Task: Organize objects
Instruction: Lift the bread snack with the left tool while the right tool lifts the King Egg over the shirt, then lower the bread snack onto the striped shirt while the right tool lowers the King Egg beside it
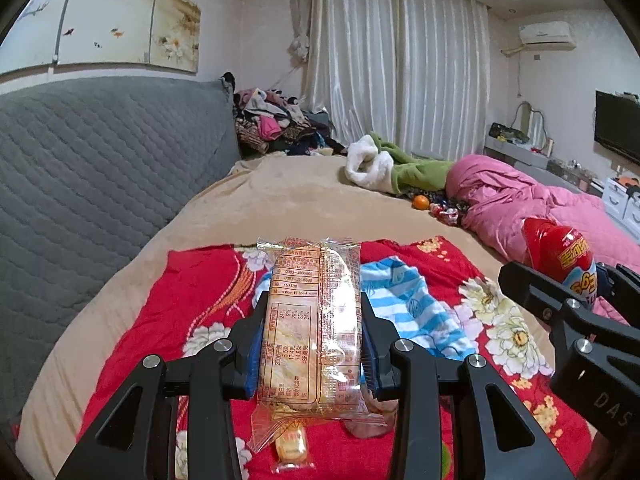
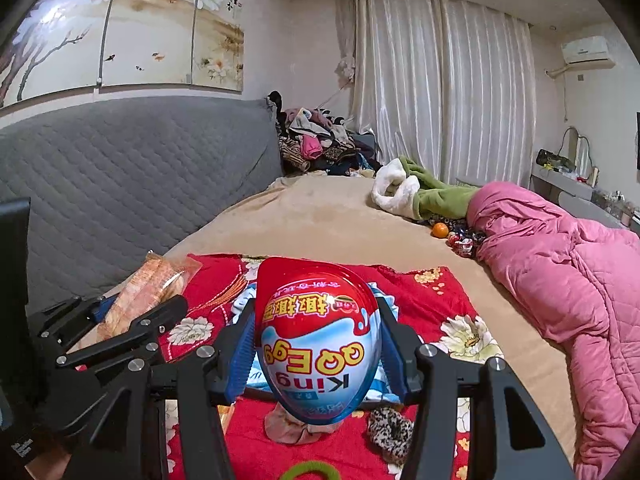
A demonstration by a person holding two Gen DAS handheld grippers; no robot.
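Note:
My left gripper (image 1: 310, 336) is shut on an orange, clear-wrapped biscuit packet (image 1: 310, 320) and holds it above a red floral cloth (image 1: 180, 304) on the bed. My right gripper (image 2: 318, 344) is shut on a red, white and blue toy egg (image 2: 316, 340), held upside down above the same cloth (image 2: 424, 300). The egg also shows at the right of the left wrist view (image 1: 560, 256). The packet also shows at the left of the right wrist view (image 2: 148, 292). A blue-striped garment (image 1: 412, 304) lies on the cloth under both grippers.
On the cloth lie a pink sock (image 2: 296, 428), a leopard-print scrunchie (image 2: 390, 436), a green hair tie (image 2: 312, 472) and a small wrapped snack (image 1: 292, 446). A pink quilt (image 2: 560, 280) lies right; an orange (image 2: 440, 230), green-white garment (image 2: 420, 196), grey headboard (image 2: 120, 184) beyond.

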